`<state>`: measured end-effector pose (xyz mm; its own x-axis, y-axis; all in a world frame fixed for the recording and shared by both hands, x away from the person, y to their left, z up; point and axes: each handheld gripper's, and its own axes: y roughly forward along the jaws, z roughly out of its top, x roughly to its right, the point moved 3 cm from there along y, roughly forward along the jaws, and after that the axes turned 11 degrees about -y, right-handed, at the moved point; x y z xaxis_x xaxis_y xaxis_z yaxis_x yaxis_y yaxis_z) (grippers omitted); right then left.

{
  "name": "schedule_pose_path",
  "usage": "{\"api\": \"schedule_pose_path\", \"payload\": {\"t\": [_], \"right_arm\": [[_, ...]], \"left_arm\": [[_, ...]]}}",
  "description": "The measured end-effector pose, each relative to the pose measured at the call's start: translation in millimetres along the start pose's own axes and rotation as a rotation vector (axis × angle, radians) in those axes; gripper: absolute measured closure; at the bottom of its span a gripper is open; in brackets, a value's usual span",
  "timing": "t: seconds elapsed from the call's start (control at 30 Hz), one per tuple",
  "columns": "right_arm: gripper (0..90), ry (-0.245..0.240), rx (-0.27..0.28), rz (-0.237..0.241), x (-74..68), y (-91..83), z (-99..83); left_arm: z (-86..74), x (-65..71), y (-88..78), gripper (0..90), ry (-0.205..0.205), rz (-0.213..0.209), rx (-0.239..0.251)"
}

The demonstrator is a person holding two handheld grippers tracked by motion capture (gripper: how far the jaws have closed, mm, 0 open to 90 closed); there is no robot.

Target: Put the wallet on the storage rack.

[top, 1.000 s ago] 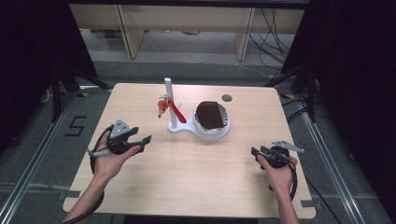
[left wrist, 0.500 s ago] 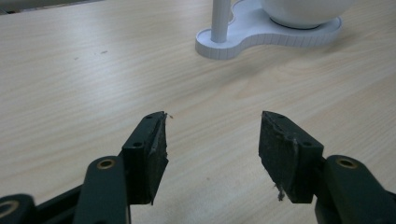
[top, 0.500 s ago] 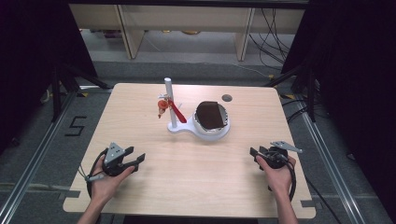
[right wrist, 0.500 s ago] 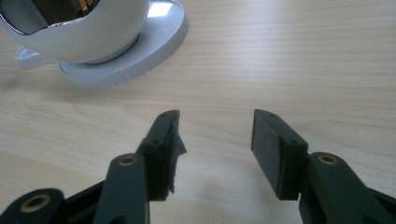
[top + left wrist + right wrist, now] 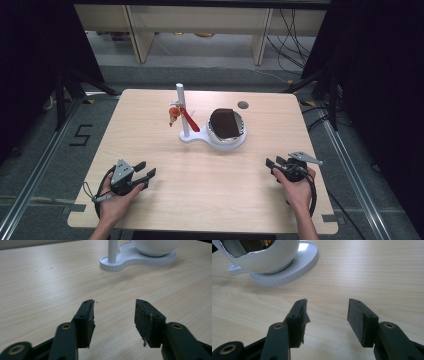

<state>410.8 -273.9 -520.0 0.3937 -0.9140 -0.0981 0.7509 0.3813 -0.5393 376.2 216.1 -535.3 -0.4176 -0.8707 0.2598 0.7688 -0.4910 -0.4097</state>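
Note:
A white stand point(image 5: 183, 108) with an upright post rises mid-table, and a red arm point(image 5: 190, 120) and a small orange piece point(image 5: 173, 113) hang from it. Its base carries a white bowl point(image 5: 226, 126) with a dark inside. My left gripper point(image 5: 146, 169) rests in a hand at the front left, well short of the stand. Its jaws have just been closing, but they stand apart with nothing between them point(image 5: 115, 305). My right gripper point(image 5: 274, 161) sits at the front right, pointing at the bowl point(image 5: 259, 255). Its jaws have just been opening, and only bare wood lies between them point(image 5: 327, 304).
The light wooden table point(image 5: 210, 192) has a small round hole point(image 5: 243, 105) near its far edge. Dark frames and cables surround it, with shelving legs on the floor beyond. A cable loops from each gripper by the front edge.
My left hand has dropped and drawn back toward the front-left corner, and its jaws have narrowed. The right hand has kept its place, its jaws slightly wider.

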Motion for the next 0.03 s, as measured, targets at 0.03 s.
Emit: {"api": "schedule_pose_path", "payload": {"t": [0.03], "right_arm": [[49.2, -0.044, 0.017, -0.001, 2.9, 0.5, 0.6]], "left_arm": [[0.0, 0.0, 0.0, 55.7, 0.0, 0.0, 0.0]]}}
